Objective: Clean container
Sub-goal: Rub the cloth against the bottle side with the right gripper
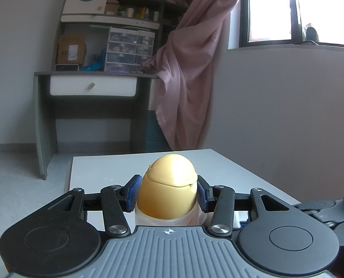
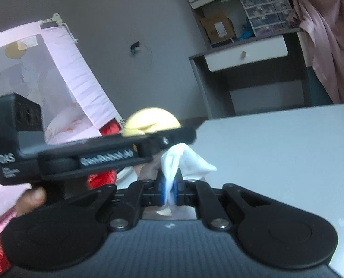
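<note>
**Tissue sits just right of the upright container**

Nearest to you in the right wrist view, your right gripper (image 2: 169, 191) is clenched on a wad of white tissue (image 2: 183, 159), which sticks up and forward past the blue pads. Just beyond and left of that tissue stands the container (image 2: 152, 121), its yellow domed cap showing above the black body of your left gripper (image 2: 90, 155), which crosses the picture in front of it. So the wipe has to travel leftward and slightly up from the tissue to reach the cap. The container's long axis runs upright.

The left wrist view gives what this one hides: your left gripper (image 1: 168, 193) grasps the container (image 1: 169, 185) from both sides, pads (image 1: 132, 192) pressed at the seam below the cap, with a pale body underneath. It sits over the white table (image 1: 229, 169). Whether tissue and container touch, neither view settles.
</note>
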{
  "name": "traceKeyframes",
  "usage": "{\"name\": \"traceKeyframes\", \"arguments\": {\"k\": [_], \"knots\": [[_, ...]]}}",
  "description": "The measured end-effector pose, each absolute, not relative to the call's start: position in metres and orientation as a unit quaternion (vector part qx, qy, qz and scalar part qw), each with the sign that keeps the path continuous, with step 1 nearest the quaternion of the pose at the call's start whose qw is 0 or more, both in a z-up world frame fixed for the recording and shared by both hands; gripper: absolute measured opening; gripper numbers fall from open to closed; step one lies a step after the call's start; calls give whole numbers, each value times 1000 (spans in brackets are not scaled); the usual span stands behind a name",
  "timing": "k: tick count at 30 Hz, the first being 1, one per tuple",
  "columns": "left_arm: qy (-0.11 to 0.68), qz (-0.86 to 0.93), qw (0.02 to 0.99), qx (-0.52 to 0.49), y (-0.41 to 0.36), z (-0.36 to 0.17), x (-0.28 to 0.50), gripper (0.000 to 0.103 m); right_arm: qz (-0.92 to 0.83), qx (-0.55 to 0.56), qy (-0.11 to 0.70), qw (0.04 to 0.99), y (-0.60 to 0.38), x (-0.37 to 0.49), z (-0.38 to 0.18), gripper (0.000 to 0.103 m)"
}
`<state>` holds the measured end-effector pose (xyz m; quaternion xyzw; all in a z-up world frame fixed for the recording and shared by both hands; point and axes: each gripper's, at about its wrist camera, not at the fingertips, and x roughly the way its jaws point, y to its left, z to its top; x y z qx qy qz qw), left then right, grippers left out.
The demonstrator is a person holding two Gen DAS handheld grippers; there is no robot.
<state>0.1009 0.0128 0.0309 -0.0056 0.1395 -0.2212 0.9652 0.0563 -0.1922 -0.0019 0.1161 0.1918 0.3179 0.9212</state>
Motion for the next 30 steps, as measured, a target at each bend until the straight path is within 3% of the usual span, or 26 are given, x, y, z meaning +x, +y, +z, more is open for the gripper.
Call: {"name": "traceKeyframes", "arguments": {"k": [16, 30], "knots": [[140, -219, 966, -3, 14, 34, 109, 49, 307, 118, 246, 912, -189, 70, -34, 7], [139, -220, 966, -3, 12, 31, 109, 49, 312, 109, 203, 922, -194, 61, -4, 7]]}}
